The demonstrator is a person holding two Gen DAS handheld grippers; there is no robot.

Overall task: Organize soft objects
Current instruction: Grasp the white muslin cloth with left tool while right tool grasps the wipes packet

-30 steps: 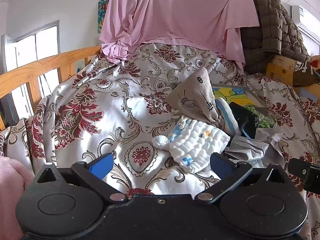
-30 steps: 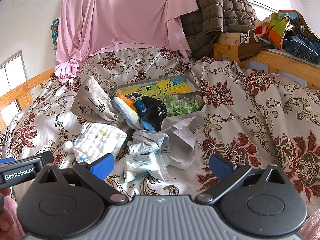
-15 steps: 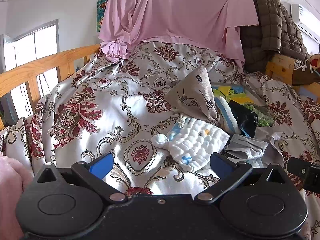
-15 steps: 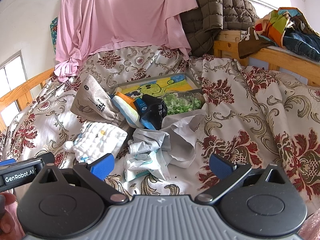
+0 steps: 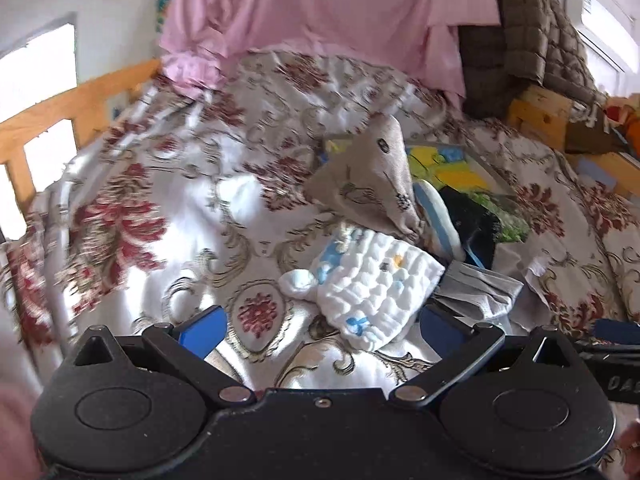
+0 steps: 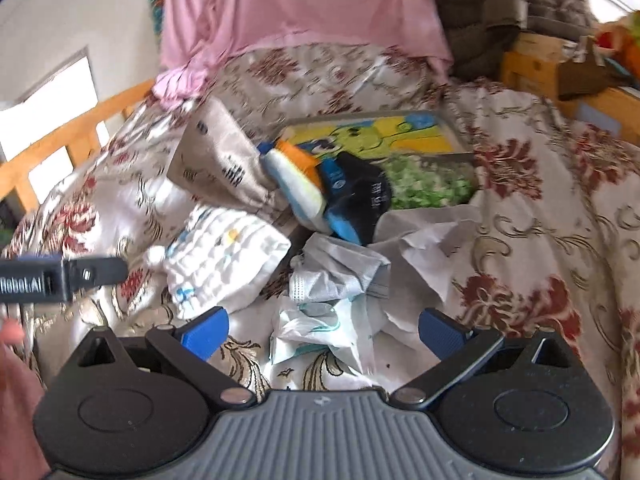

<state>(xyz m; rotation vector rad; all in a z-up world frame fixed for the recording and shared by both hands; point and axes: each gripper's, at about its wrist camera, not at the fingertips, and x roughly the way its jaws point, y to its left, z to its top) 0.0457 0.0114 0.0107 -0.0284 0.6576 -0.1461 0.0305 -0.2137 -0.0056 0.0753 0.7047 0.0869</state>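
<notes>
A pile of soft things lies on the floral bedspread (image 5: 132, 216). A white quilted baby cloth (image 5: 376, 280) (image 6: 224, 260) sits nearest my left gripper (image 5: 322, 330), which is open just short of it, nothing between its fingers. Behind it leans a beige printed pouch (image 5: 372, 184) (image 6: 216, 160). Rolled socks, white-orange (image 6: 296, 176) and black-blue (image 6: 356, 204), rest by a tray with a yellow cartoon picture (image 6: 376, 136). Crumpled grey masks (image 6: 340, 272) and a white wrapper (image 6: 320, 328) lie in front of my right gripper (image 6: 322, 332), also open and empty.
A pink sheet (image 6: 304, 4) hangs at the back, a brown quilted jacket (image 5: 532, 36) beside it. Wooden bed rail (image 5: 52, 116) runs along the left; wooden boxes (image 6: 536, 60) stand at the right. The left gripper's body (image 6: 60, 278) shows in the right wrist view.
Both grippers have moved forward toward the pile, so the cloth and masks look larger and closer. The views are motion-blurred. Both stay open.
</notes>
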